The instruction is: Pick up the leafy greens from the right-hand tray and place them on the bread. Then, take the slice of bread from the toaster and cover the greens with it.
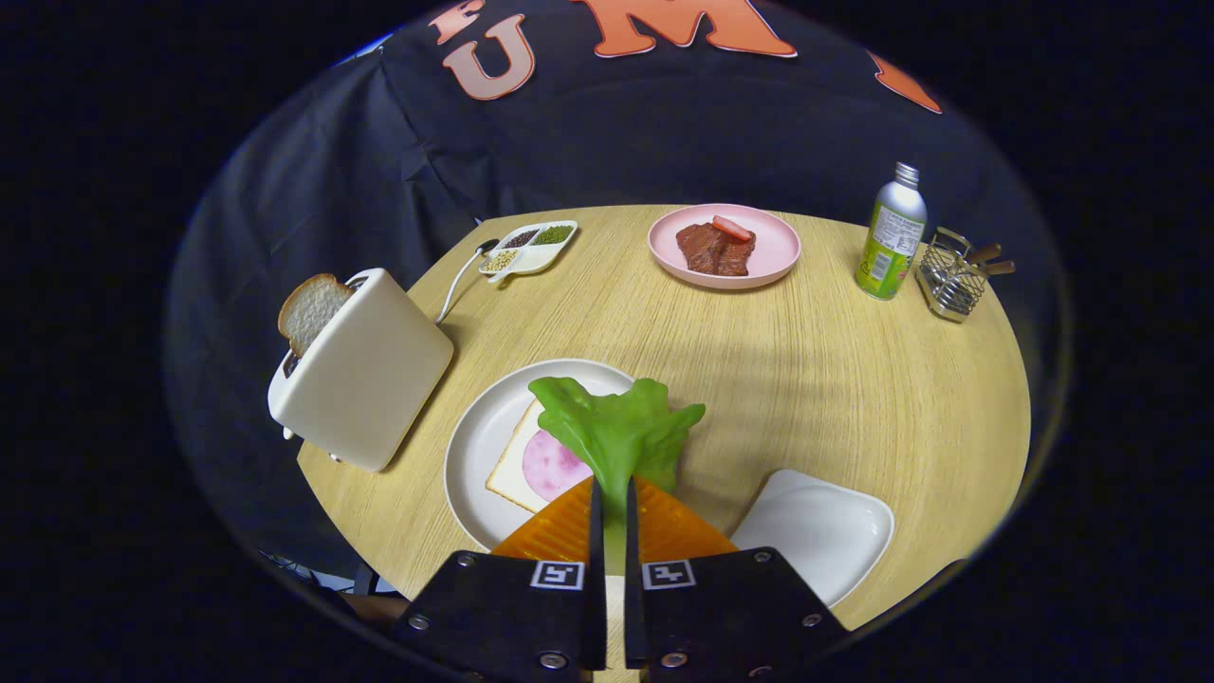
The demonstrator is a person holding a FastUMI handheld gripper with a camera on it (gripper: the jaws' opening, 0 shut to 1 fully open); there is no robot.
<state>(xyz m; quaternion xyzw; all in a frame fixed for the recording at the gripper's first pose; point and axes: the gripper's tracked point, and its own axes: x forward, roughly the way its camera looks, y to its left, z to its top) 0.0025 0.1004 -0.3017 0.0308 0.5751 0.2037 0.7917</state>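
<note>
Currently the gripper [613, 493] has both fingers pressed narrowly onto the stem of the leafy greens [615, 429], held above the white plate [474, 446]. Bread [517, 465] topped with a pink slice lies on that plate, partly beneath the leaf. At 10 o'clock from the fingers stands the toaster [365, 370], a bread slice [308, 311] protruding. The right-hand tray [825, 531], at 3 o'clock, appears bare.

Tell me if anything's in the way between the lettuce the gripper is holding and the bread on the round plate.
Nothing visible blocks it. The gripper has its fingers shut on the leafy greens, which already hang over the bread on the white plate. The toaster stands off to the side.
</note>
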